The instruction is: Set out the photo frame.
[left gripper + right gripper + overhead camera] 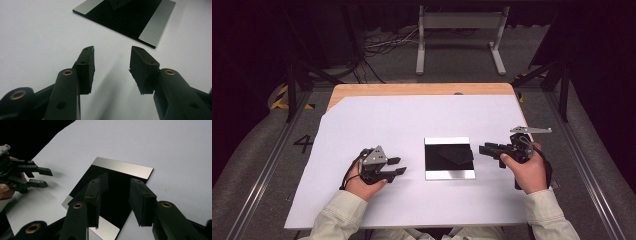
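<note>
A square black plate [449, 158] with silvery strips along its near and far edges lies flat on the white sheet [377, 120], a dark folded piece [455, 154] resting on its black middle. The left gripper [397, 166] sits at the plate's 9 o'clock, near but apart, its jaws standing wide with only bare sheet between them. The right gripper [486, 150] hovers at the plate's 3 o'clock, just beside its edge, jaws parted and holding nothing.
</note>
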A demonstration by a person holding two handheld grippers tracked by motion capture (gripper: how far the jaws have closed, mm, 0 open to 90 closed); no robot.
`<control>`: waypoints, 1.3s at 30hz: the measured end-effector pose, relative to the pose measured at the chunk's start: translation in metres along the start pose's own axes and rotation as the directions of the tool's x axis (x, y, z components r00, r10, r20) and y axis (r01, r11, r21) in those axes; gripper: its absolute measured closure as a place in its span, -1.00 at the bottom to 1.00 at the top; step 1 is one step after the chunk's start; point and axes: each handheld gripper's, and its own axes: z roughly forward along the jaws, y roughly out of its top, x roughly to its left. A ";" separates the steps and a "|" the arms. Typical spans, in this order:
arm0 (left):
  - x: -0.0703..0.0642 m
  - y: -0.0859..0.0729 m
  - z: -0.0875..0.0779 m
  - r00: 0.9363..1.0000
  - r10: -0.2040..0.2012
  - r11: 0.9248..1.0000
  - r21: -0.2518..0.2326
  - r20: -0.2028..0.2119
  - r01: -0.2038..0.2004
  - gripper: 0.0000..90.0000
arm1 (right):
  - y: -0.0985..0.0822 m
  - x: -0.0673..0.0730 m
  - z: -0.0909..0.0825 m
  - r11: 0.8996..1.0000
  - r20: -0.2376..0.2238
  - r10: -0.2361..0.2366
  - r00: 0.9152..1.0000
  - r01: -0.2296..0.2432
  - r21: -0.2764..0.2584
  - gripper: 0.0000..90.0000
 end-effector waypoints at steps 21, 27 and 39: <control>-0.001 0.000 0.000 1.000 0.002 1.000 0.003 -0.003 -0.002 0.23 | 0.026 0.000 0.011 0.989 -0.022 0.022 1.000 -0.018 0.144 0.34; -0.002 0.000 0.001 1.000 0.004 1.000 0.007 -0.001 -0.004 0.23 | 0.030 0.006 0.018 0.981 -0.050 0.079 0.996 -0.069 0.179 0.30; -0.001 0.000 0.001 1.000 0.011 1.000 0.010 -0.001 -0.011 0.23 | 0.030 0.008 0.035 0.968 -0.033 0.094 0.995 -0.084 0.236 0.29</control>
